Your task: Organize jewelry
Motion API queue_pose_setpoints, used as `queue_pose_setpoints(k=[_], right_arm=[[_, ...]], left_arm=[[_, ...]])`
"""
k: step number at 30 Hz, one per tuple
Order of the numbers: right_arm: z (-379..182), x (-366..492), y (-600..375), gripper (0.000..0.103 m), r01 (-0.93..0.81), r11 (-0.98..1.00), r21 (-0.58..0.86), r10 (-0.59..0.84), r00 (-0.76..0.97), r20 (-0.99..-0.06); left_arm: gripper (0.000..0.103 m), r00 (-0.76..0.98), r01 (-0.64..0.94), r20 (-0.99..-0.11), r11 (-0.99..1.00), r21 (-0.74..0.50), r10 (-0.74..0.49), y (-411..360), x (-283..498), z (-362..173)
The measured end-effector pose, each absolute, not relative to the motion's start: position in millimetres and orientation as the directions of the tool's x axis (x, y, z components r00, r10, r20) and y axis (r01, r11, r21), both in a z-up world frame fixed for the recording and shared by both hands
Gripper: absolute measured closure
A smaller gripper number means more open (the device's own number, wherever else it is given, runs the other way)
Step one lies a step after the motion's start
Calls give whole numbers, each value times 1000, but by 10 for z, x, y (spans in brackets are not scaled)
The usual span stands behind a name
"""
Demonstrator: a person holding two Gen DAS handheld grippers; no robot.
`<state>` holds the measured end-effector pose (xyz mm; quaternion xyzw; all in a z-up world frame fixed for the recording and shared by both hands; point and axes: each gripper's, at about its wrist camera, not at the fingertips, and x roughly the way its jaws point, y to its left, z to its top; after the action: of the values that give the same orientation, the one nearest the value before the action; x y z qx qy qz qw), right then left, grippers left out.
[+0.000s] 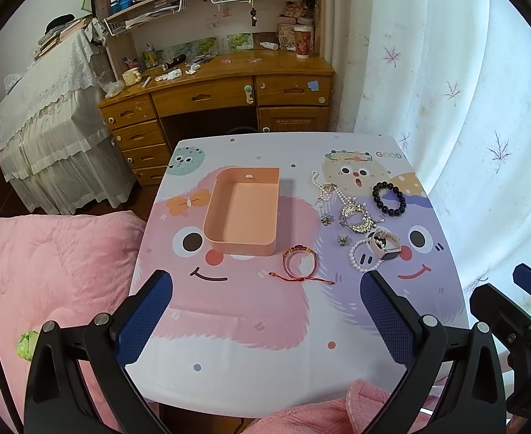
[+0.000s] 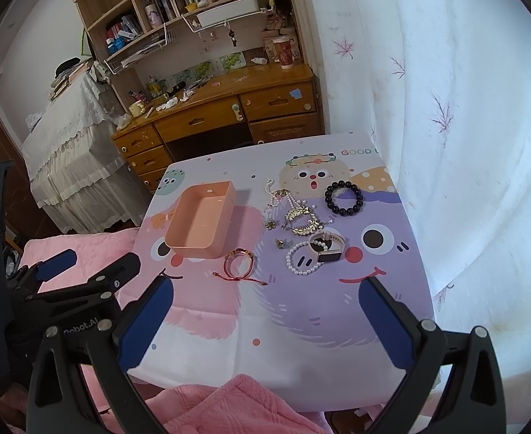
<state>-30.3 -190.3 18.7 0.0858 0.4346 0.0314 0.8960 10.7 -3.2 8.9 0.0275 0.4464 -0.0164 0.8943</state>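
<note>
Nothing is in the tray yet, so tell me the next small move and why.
Probably lower the left gripper onto the red string bracelet. Both grippers, including the right gripper, hang open above the table's near edge, and that bracelet is the nearest piece, lying apart from the other jewelry and just beside the empty pink tray, so it needs the shortest carry.

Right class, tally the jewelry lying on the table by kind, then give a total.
Bracelets: 3 (black beads, pearls, red cord)
Watch: 1
Pearl necklace: 1
Gold hair comb: 1
Small flower charms: 2
Total: 8
</note>
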Motion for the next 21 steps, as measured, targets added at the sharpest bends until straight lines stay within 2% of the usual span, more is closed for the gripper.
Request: queue_pose_setpoints(k=[21], right_arm=[[174, -265, -1899, 0, 29, 983, 183, 125, 622, -773]], left_arm=[[1, 601, 68, -799, 997, 25, -21, -37, 176, 98]])
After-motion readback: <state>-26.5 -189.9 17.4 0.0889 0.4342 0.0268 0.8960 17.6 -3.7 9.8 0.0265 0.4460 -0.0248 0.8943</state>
